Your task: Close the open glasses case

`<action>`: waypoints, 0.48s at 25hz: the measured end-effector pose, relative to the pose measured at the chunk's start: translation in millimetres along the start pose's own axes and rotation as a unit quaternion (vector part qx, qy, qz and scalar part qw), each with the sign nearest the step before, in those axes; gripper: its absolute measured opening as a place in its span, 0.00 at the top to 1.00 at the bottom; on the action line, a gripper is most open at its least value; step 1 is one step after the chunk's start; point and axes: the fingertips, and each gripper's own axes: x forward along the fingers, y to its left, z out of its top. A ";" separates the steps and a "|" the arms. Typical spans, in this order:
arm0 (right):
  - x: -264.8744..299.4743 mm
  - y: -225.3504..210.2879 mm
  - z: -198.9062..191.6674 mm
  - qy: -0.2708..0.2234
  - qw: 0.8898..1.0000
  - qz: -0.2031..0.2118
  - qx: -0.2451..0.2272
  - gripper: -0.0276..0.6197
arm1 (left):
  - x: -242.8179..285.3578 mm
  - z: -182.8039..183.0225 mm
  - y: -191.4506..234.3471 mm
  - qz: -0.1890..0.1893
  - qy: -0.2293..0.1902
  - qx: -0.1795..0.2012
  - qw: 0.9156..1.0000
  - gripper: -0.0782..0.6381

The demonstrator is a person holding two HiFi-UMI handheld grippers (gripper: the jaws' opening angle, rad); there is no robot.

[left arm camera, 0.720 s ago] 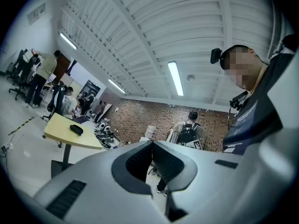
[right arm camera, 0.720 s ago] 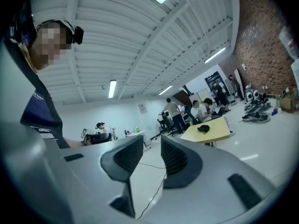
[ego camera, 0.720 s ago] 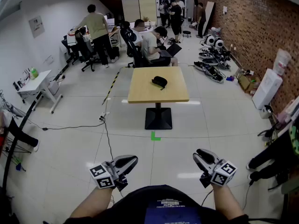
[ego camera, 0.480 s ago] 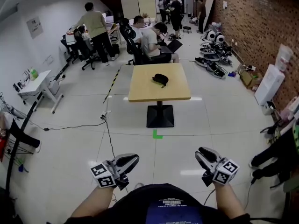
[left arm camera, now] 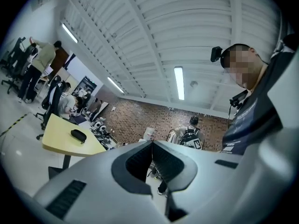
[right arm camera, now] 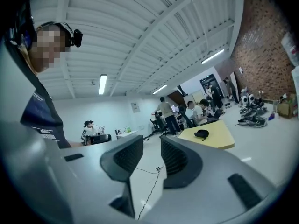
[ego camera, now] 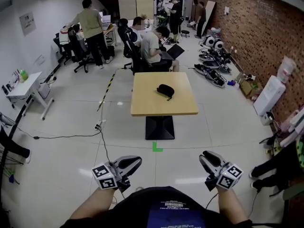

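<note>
Upper centre of the head view for the glasses case (ego camera: 165,90): small, dark, lying on the right half of the yellow table (ego camera: 142,103). Too far off to tell lid up or down. Also at far left in the left gripper view (left arm camera: 78,135) and right of centre in the right gripper view (right arm camera: 202,134).

Against a moment earlier, sits lower and a little larger in the head view, together with the table and the green tape mark (ego camera: 157,148) on the floor below it. Reads as walking up to the table. Approach only; closing not yet begun, and well apart from both tools. Probably several more steps before any reach.

Along the bottom edge, same places in the frame as before: left gripper (ego camera: 128,164) with jaws pressed together on nothing, right gripper (ego camera: 209,159) with jaws parted to a middling gap, nothing between.

No brand to make out on the case. Pale print on the dark shirt (ego camera: 172,208) at bottom centre, too blurred to read. Wall sheet (ego camera: 27,23), upper left, likewise illegible. Black-and-white square markers on each gripper's cube: patterns, not words.
</note>
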 end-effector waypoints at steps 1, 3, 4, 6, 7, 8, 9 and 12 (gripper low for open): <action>17.6 -0.6 4.2 -0.003 1.000 -0.004 0.001 0.82 | -4.1 10.3 16.7 -0.006 0.004 0.003 1.000 0.88; 51.0 -4.1 10.6 -0.010 1.000 -0.014 -0.001 0.82 | -12.9 28.5 49.1 -0.016 0.014 0.015 1.000 0.88; 66.3 -7.4 13.5 -0.014 1.000 -0.018 -0.001 0.81 | -15.8 36.1 65.2 -0.020 0.019 0.021 0.999 0.88; 95.3 -16.6 18.9 -0.022 0.999 -0.023 0.001 0.81 | -15.7 49.9 97.5 -0.024 0.025 0.027 0.999 0.88; 109.2 -21.3 20.2 -0.022 1.000 -0.022 0.002 0.81 | -13.5 56.1 113.0 -0.024 0.025 0.027 0.999 0.88; 122.0 -25.3 19.8 -0.018 1.000 -0.021 0.003 0.81 | -11.2 61.0 127.0 -0.024 0.025 0.024 0.999 0.88; 133.0 -28.6 17.8 -0.011 1.000 -0.021 0.004 0.81 | -9.4 64.1 138.6 -0.025 0.025 0.020 0.999 0.88; 158.9 -42.3 13.3 0.006 1.000 -0.024 0.011 0.81 | -3.0 68.5 166.3 -0.027 0.031 0.010 0.999 0.88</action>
